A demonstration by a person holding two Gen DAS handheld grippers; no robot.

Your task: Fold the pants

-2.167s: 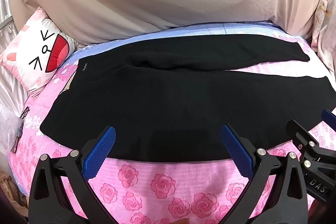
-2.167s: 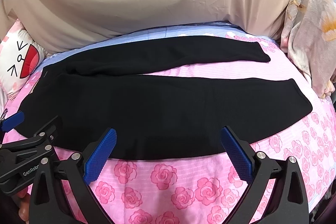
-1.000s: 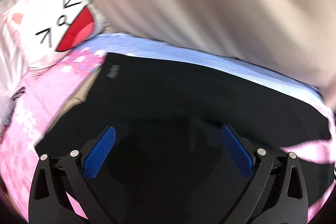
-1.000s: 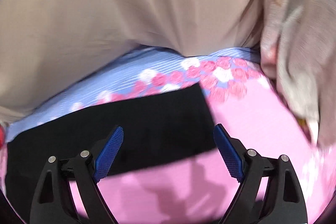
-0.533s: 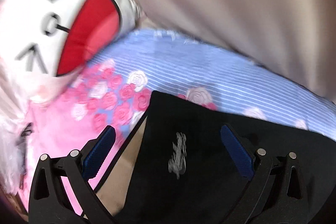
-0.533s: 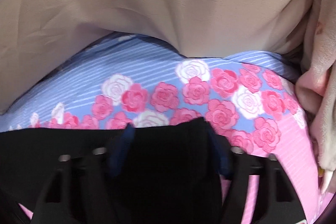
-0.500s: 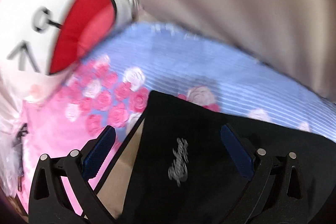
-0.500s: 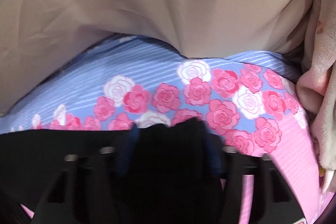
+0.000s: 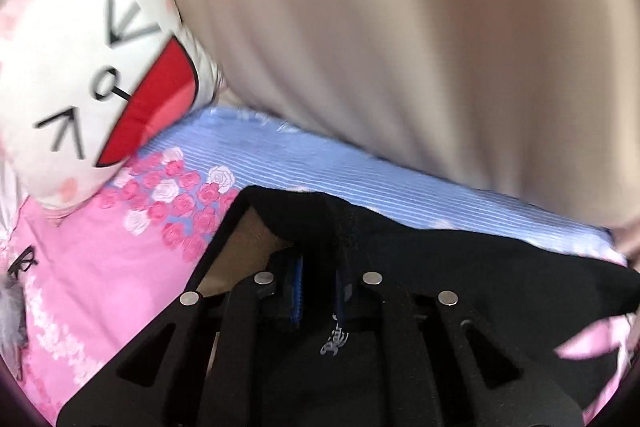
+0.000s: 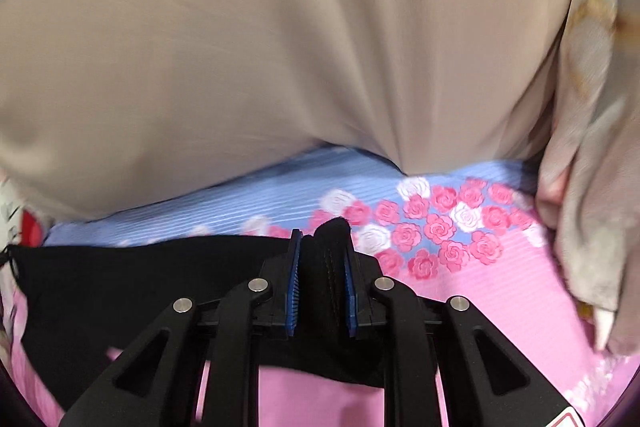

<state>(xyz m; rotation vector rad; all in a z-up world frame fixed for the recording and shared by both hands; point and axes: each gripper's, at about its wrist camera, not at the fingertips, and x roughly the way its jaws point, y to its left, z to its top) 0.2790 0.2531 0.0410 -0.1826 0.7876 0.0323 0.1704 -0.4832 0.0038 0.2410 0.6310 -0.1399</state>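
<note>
Black pants (image 9: 480, 275) lie on the pink rose-print bedsheet (image 9: 100, 287). In the left wrist view my left gripper (image 9: 318, 267) is shut on the waistband's far corner, which is bunched and raised a little off the sheet; the silver logo shows just below the pads. In the right wrist view the pants (image 10: 140, 279) stretch away to the left. My right gripper (image 10: 322, 259) has its jaws closing on the far leg's hem (image 10: 332, 227), which is pinched into a fold between the blue pads and sticks out past them.
A cat-face pillow (image 9: 100, 67) leans at the left end of the bed. A beige cloth wall (image 9: 400, 47) rises right behind the far edge. A pale floral blanket (image 10: 592, 187) hangs at the right end.
Both grippers stood open over the pants' far edge. The left one has shut on the waistband corner, the right one on the leg hem, and both bits of fabric are bunched and raised.
</note>
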